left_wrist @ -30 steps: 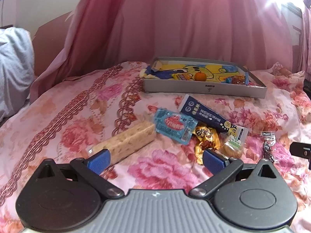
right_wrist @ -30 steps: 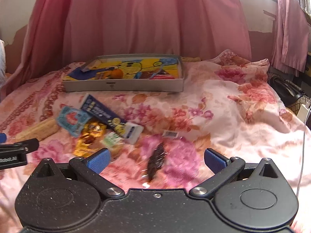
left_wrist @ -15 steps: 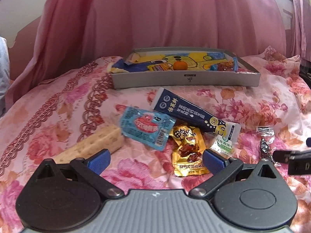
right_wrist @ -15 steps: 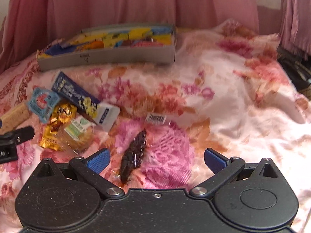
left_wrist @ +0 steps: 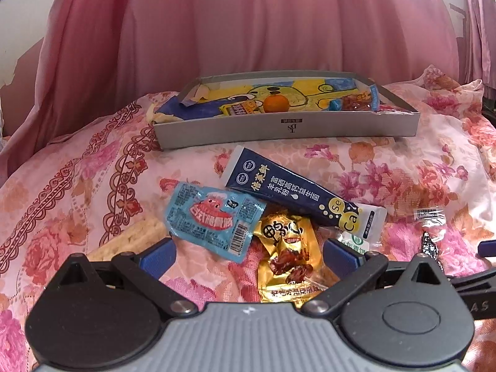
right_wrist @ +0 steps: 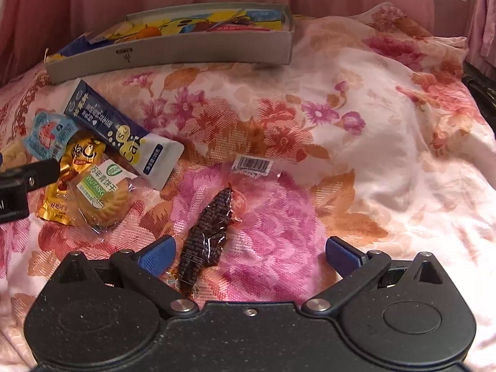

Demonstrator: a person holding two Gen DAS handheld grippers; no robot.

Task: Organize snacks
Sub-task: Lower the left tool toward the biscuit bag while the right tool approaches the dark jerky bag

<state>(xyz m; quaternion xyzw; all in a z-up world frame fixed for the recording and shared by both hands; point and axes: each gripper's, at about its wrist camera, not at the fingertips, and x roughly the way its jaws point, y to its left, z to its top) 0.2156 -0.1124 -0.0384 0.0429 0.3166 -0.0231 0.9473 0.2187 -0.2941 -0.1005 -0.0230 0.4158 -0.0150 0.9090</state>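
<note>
I have both claws low over the bed [right_wrist: 356,99], which is covered in a pink floral quilt. My left claw [left_wrist: 249,252] is spread wide and holds nothing; between its blue pads lie the gold snack packet [left_wrist: 286,260] and the lower corner of the light blue packet [left_wrist: 214,220]. A pale cracker bar [left_wrist: 130,241] sits just beside its left pad, and the long navy sachet [left_wrist: 297,197] lies across the top of the pile, overlapping the gold packet's upper edge.

My right claw [right_wrist: 249,252] is also wide open and empty. The dark snack in clear wrap [right_wrist: 207,232] lies on the quilt between its fingers, close to the left pad [right_wrist: 158,254] and well apart from the right one. A round biscuit in a green-labelled wrapper [right_wrist: 104,195] lies to the left, resting partly on the gold packet.

Further back, the grey cardboard tray [left_wrist: 288,128] sits on the bed and already holds several snacks, among them a small orange [left_wrist: 276,104]. A pink curtain [left_wrist: 248,21] hangs behind it
</note>
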